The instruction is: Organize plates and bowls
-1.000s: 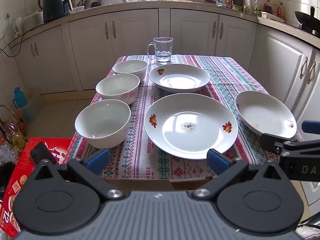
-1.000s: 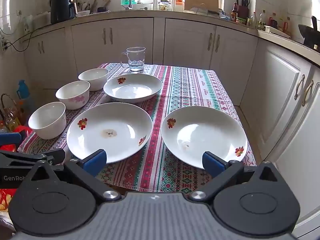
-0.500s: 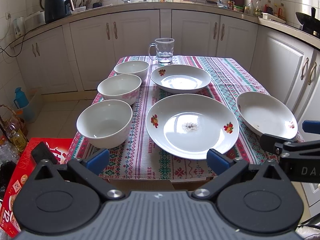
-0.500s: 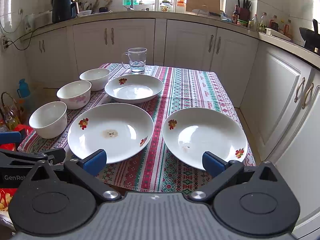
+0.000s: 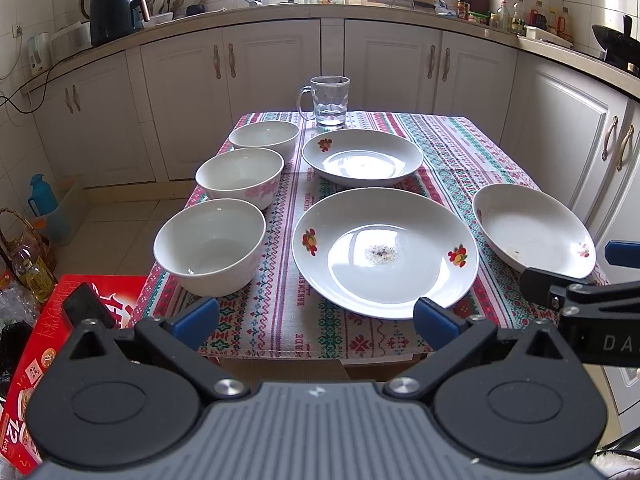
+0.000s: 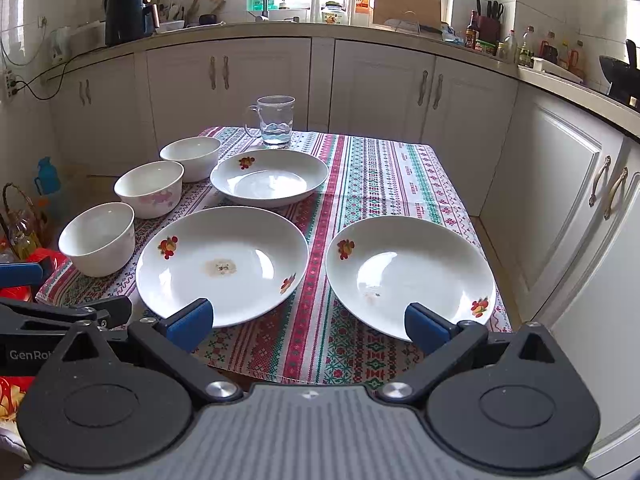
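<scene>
Left wrist view. The left gripper (image 5: 316, 320) was held short of the table's near edge, its jaws spread wide and empty, touching nothing. Three bowls stood in a row along the left side of the tablecloth (image 5: 472, 148): the near bowl (image 5: 210, 246), the middle bowl (image 5: 240, 178) and the far bowl (image 5: 264, 138). The large plate (image 5: 384, 252) lay just ahead, a deep plate (image 5: 362, 158) beyond it near a glass mug (image 5: 330, 96). Nothing had yet been stacked, so the task appeared to be at its opening approach.

Right wrist view. The right gripper (image 6: 308, 322) likewise stood fully parted and empty, above the table's near edge. The right plate (image 6: 410, 276) lay just beside the large plate (image 6: 222, 266), apart from it. The next move would probably call for closing the fingers over one plate's rim, or a bowl's wall, and lifting it onto its like.
</scene>
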`<state>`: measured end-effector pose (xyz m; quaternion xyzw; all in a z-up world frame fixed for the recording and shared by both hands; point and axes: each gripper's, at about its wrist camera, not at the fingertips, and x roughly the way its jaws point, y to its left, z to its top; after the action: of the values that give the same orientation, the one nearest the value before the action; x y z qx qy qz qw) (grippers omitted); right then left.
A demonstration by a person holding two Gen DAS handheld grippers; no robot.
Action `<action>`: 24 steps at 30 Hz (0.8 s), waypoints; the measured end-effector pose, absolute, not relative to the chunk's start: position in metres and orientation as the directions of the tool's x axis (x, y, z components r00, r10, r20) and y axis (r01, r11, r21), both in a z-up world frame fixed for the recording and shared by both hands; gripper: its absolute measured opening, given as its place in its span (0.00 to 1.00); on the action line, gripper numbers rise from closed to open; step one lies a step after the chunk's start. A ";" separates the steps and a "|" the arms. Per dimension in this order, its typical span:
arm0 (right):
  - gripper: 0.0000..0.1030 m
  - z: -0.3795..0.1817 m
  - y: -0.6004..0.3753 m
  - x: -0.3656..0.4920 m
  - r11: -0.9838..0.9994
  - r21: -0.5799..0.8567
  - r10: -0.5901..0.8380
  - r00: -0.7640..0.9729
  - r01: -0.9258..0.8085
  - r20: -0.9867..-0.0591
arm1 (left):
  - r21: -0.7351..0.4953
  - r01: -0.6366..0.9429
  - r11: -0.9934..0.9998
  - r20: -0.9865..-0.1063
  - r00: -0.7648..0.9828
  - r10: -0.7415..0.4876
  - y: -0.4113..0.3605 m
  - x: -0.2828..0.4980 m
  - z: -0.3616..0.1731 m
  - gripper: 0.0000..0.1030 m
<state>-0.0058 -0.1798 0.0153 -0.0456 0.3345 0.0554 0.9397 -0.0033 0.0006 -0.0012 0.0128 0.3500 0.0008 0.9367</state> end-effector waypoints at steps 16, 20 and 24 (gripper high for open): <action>1.00 0.016 -0.179 -0.006 0.989 -0.053 0.077 0.774 -0.141 -0.628 | 0.021 0.004 1.000 -0.654 0.756 0.011 0.002 -0.003 -0.001 0.99; 1.00 0.016 -0.179 -0.007 0.988 -0.056 0.078 0.777 -0.145 -0.625 | 0.020 0.001 1.000 -0.653 0.757 0.012 0.002 -0.003 0.000 0.99; 1.00 0.017 -0.179 -0.007 0.988 -0.056 0.080 0.778 -0.147 -0.624 | 0.019 0.000 1.000 -0.652 0.758 0.012 0.002 -0.003 0.000 0.99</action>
<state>-0.0067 -0.1786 0.0167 -0.0509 0.3279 0.0604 0.9414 -0.0028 0.0022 0.0001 0.0088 0.3480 0.0033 0.9374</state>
